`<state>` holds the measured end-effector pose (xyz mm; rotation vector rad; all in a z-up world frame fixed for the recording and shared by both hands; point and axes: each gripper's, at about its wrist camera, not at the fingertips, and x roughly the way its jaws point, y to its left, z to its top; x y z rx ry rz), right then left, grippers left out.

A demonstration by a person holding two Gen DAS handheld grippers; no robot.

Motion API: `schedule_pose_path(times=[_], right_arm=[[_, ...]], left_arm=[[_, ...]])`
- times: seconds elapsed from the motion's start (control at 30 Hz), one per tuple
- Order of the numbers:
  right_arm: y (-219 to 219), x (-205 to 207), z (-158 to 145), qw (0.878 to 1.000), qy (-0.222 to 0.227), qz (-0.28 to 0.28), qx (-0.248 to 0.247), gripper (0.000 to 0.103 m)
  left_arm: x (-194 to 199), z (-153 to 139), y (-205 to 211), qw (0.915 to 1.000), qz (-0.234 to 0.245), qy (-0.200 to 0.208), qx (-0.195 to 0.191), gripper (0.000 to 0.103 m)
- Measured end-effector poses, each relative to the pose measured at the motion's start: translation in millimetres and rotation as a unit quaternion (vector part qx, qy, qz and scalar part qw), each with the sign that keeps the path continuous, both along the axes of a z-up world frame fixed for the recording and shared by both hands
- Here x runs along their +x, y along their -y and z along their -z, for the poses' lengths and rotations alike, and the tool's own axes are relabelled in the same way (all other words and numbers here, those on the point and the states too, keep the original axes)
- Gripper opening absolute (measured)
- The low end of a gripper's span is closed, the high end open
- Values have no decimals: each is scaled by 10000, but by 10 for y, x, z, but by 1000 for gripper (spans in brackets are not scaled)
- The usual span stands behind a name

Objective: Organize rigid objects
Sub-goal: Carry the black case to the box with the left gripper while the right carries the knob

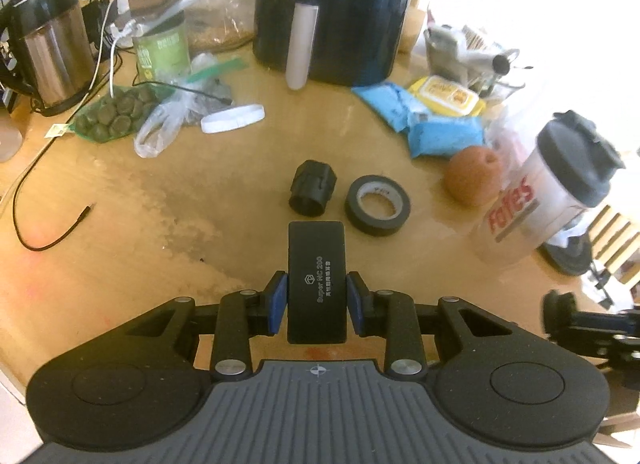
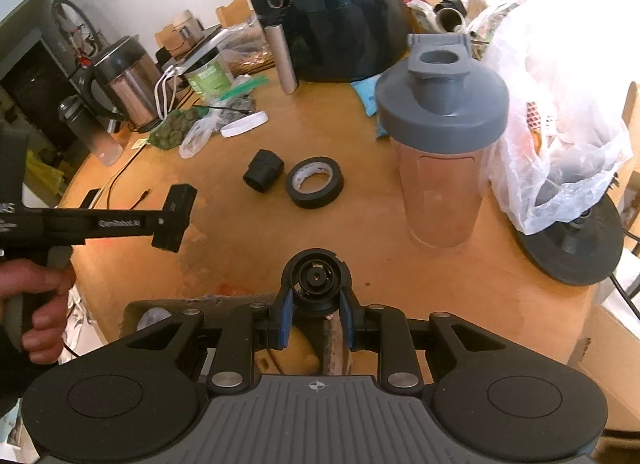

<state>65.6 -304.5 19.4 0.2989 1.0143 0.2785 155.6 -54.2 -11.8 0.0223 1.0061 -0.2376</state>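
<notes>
My left gripper (image 1: 317,304) is shut on a flat black rectangular device (image 1: 317,280) with white lettering, held above the wooden table (image 1: 200,224). The right wrist view shows that same device (image 2: 176,218) and the left gripper (image 2: 170,220) side-on at the left, with a hand on the handle. Round and black, a lens-like part (image 2: 316,278) sits between the blue pads of my right gripper (image 2: 316,316), which is shut on it near the table's front edge. Beyond both lie a black ribbed cylinder (image 1: 313,188) (image 2: 264,172) and a roll of black tape (image 1: 378,204) (image 2: 315,182).
A shaker bottle (image 2: 442,136) with a grey lid stands right of the tape. A black air fryer (image 1: 336,4), a kettle (image 1: 48,44), a green tin (image 1: 162,48), bags, blue packets (image 1: 420,120), an orange fruit (image 1: 474,176) and a loose cable (image 1: 52,232) crowd the table. A white plastic bag (image 2: 560,136) sits far right.
</notes>
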Motion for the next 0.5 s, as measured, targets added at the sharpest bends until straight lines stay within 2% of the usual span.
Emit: schedule_pose_path(times=[0.5], right_arm=[[-83,-144,-25,9989,110,-411,181,27]], left_arm=[[-539,-327,-143,9993,-293,197,-139,31]])
